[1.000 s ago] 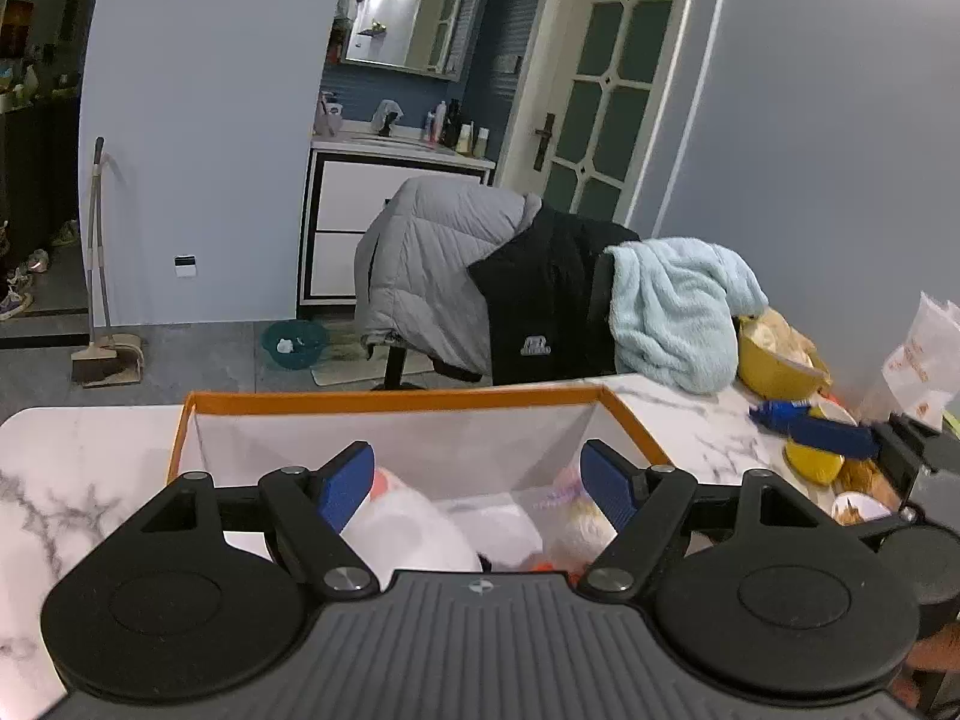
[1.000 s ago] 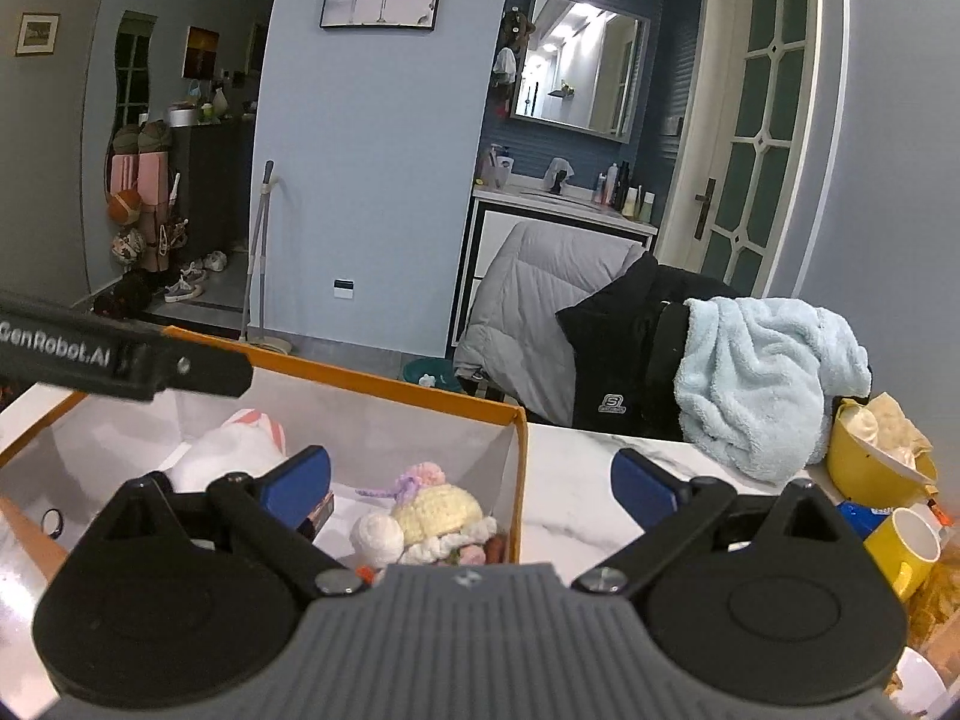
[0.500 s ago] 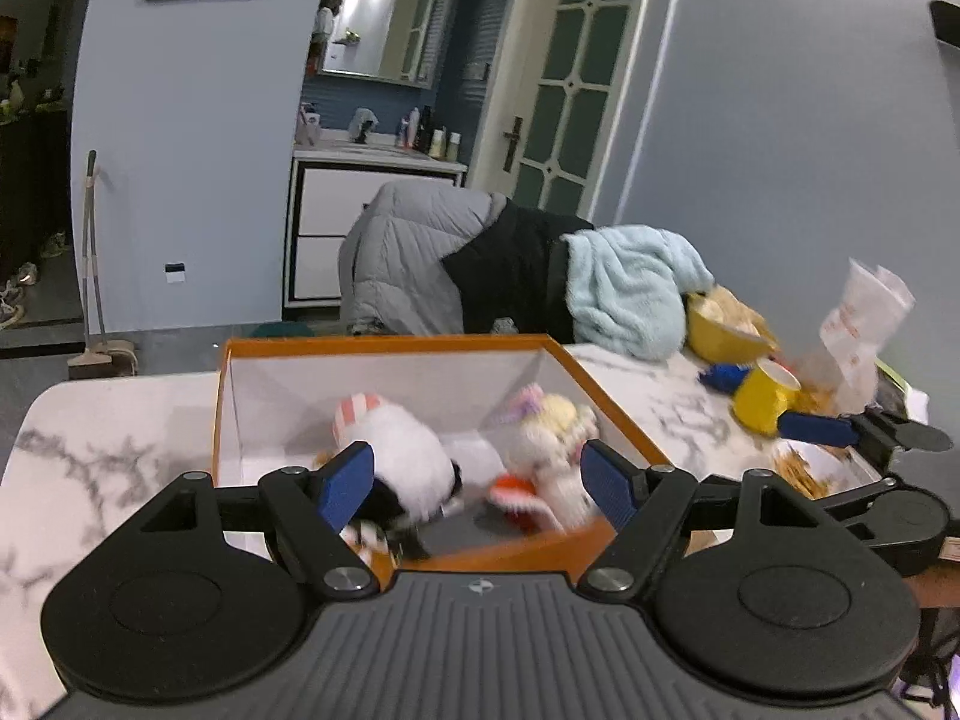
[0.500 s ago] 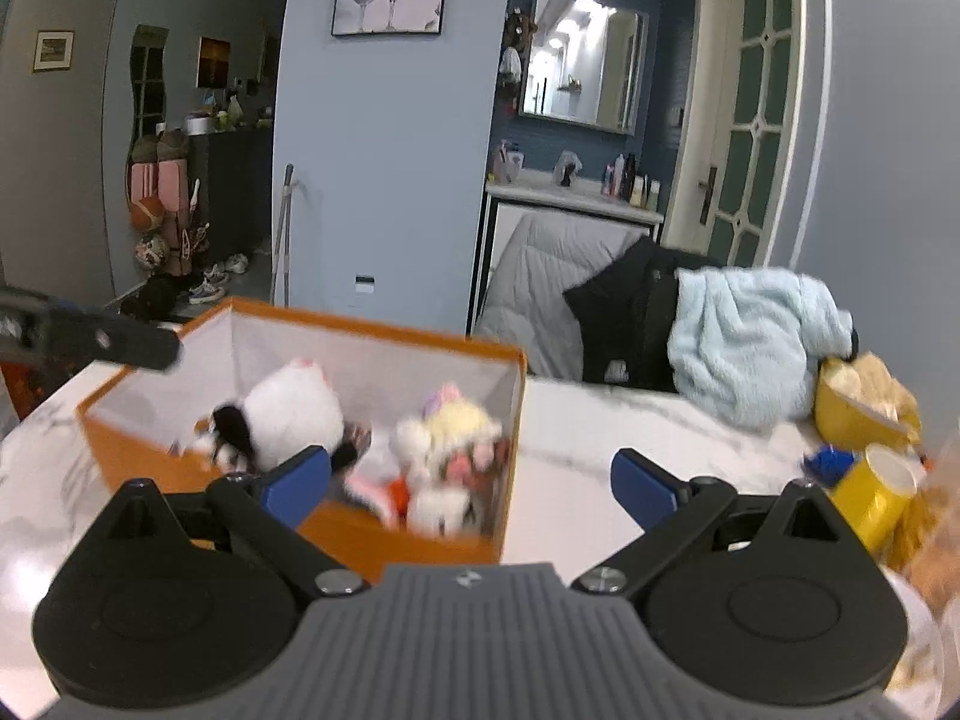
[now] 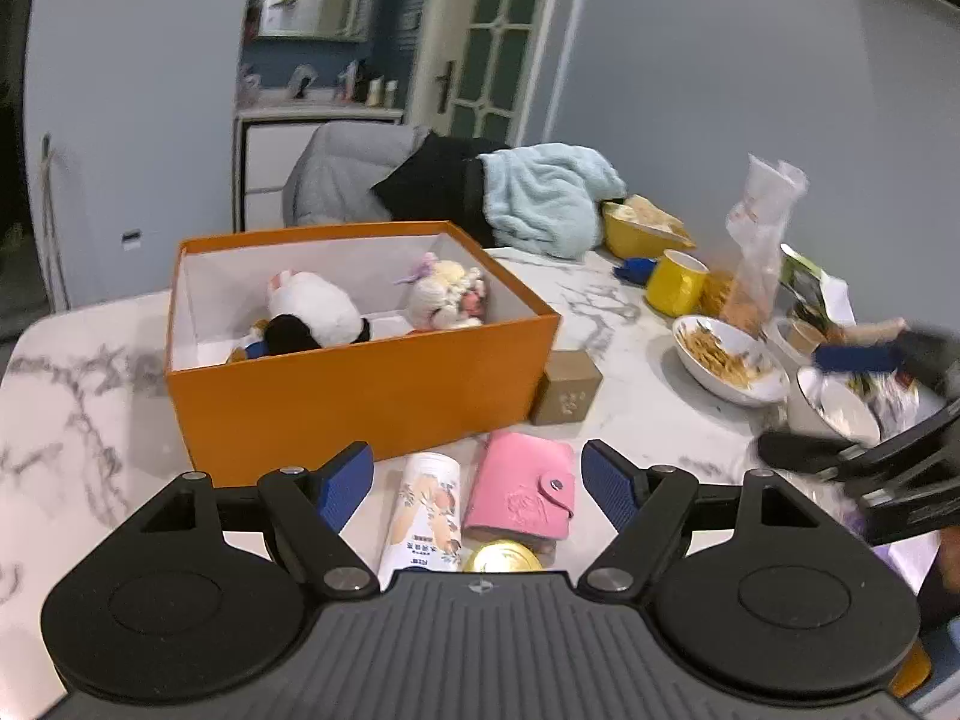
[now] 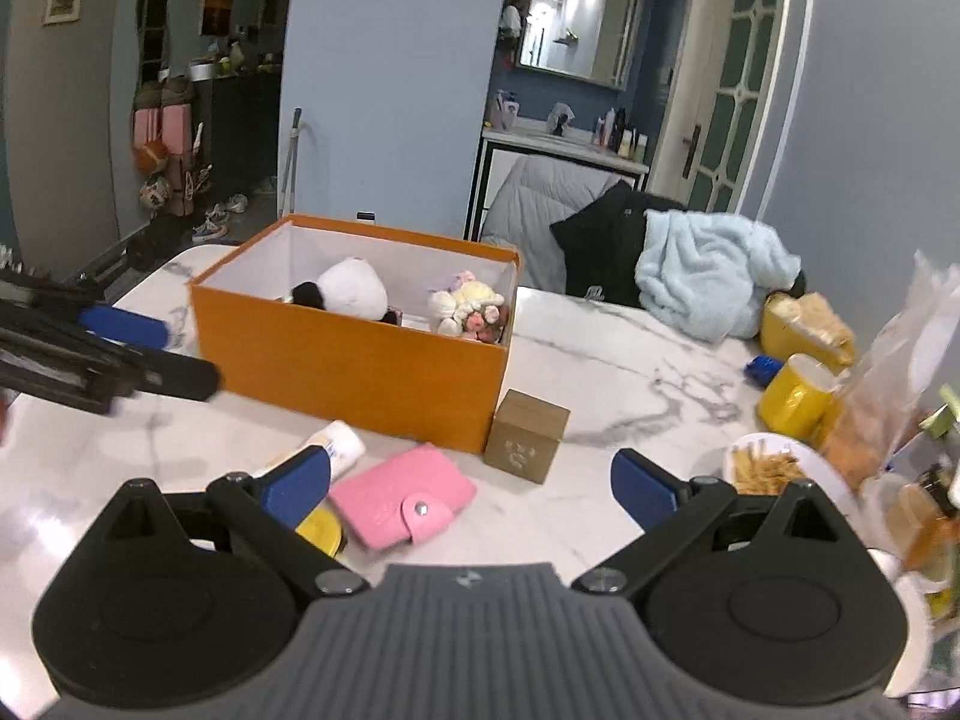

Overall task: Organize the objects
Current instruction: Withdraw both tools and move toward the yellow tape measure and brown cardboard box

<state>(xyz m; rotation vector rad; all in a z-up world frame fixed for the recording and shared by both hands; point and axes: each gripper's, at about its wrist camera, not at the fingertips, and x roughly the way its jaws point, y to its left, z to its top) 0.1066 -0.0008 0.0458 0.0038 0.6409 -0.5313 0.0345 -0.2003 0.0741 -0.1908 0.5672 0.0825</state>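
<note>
1. The white printed tube (image 5: pixel 425 516) lies flat on the marble table (image 5: pixel 78 372), just in front of the orange cardboard box (image 5: pixel 360 384), its long axis running toward the box.
2. The pink snap wallet (image 5: pixel 519 495) lies beside the tube.
3. The left gripper (image 5: pixel 477 477) and the right gripper (image 6: pixel 471 480) hang above them, both spread wide and holding nothing.

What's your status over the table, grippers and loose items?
Both hand-held grippers open, empty: left, right. Orange box holds two plush toys. Pink wallet, white bottle, gold-lidded tin loose on table. Wooden cube beside box corner.
</note>
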